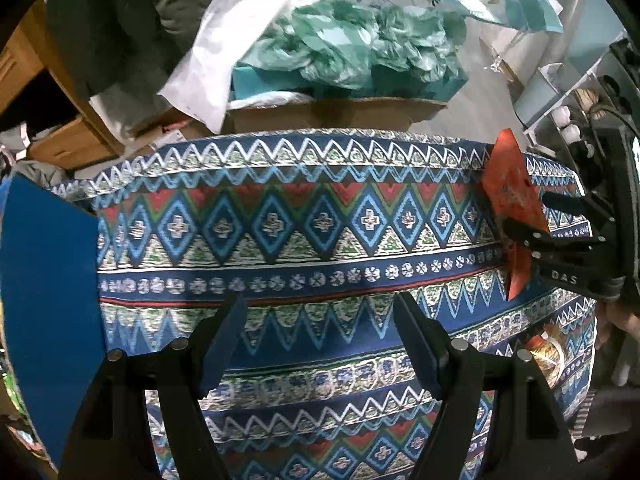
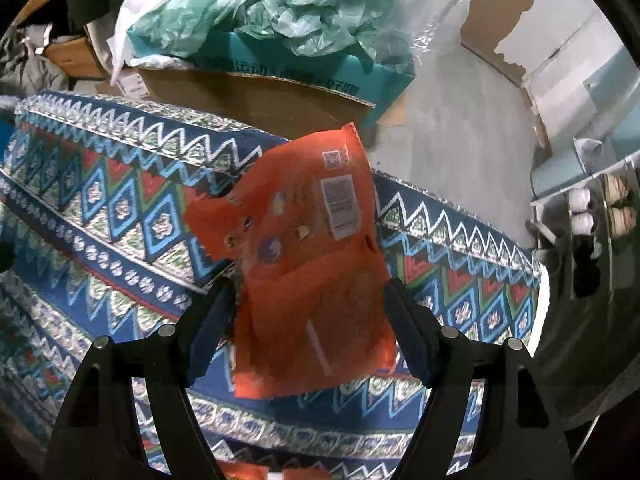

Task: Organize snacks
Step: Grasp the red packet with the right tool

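Observation:
My right gripper (image 2: 309,284) is shut on an orange snack packet (image 2: 304,240), whose two side edges sit against the pads. The packet's back faces the camera, with a white barcode label, and hangs just above the patterned blue tablecloth (image 2: 100,200). In the left wrist view the same packet (image 1: 508,184) shows edge-on at the table's right end, inside the right gripper (image 1: 524,244). My left gripper (image 1: 320,300) points down over the middle of the cloth (image 1: 280,220), open, with nothing between its fingers. A gold and orange wrapper (image 1: 548,356) lies near the cloth's right edge.
A flat blue panel (image 1: 48,280) fills the left edge of the left wrist view. Behind the table stands a cardboard box (image 1: 340,112) piled with teal plastic bags (image 1: 360,44) and a white bag (image 1: 224,52). A pale shelf unit (image 2: 580,200) stands at the right.

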The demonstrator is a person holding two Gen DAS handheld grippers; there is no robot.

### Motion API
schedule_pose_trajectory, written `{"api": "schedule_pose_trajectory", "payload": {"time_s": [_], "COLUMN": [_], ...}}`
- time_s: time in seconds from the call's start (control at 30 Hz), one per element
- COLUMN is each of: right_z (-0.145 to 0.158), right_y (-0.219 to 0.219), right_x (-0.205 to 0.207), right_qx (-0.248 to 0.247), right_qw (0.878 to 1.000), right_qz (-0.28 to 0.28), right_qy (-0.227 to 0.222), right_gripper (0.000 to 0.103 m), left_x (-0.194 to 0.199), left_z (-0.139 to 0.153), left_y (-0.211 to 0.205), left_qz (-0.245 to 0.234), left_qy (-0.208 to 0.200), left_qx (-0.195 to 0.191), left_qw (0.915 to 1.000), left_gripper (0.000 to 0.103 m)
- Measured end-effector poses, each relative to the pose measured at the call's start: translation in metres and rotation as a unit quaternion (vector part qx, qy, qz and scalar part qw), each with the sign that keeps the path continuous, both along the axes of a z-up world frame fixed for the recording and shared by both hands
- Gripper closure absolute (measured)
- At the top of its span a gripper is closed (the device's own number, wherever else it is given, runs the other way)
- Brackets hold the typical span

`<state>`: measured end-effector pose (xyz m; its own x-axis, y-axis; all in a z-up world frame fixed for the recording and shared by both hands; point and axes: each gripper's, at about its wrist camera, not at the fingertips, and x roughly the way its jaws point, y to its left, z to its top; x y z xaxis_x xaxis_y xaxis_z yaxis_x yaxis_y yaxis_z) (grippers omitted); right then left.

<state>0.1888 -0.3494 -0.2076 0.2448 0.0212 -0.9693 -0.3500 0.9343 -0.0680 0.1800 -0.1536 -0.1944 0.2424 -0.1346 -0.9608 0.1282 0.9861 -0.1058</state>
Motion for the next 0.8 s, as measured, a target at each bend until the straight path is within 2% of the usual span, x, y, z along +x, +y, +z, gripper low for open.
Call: {"api": "schedule_pose_trajectory", "payload": {"time_s": [0.27, 0.37, 0.4, 0.47, 0.53, 0.8], "right_z": [-0.022, -0.024, -0.024, -0.022, -0.021, -0.007], "right_y": [-0.008, -0.014, -0.015, -0.017, -0.017, -0.02], "right_x": [0.012, 0.01, 0.01, 0.007, 0.002, -0.023], "right_qx": [-0.008, 0.01, 0.017, 0.016, 0.007, 0.0], "right_qw": [1.0, 1.0, 0.999, 0.999, 1.0, 1.0], "right_qz": [0.002, -0.009, -0.011, -0.01, -0.008, -0.02], "right_qy": [0.021, 0.024, 0.028, 0.027, 0.022, 0.013], "right_gripper": [0.028, 0.029, 0.032, 0.051, 0.059, 0.079], "left_x": [0.001, 0.002, 0.001, 0.0, -0.003, -0.016], "left_z": [-0.008, -0.011, -0.011, -0.012, -0.014, -0.011], "left_y": [-0.014, -0.019, -0.02, -0.023, -0.025, -0.041], "left_qz": [-0.012, -0.012, -0.013, -0.014, -0.017, -0.038], "left_qy": [0.008, 0.012, 0.013, 0.014, 0.016, 0.014], "left_qx": [-0.004, -0.007, -0.008, -0.01, -0.011, -0.012], "left_qw": [0.9999, 0.9998, 0.9998, 0.9997, 0.9997, 0.9991], "left_gripper": [0.026, 0.026, 0.026, 0.026, 0.026, 0.026]}}
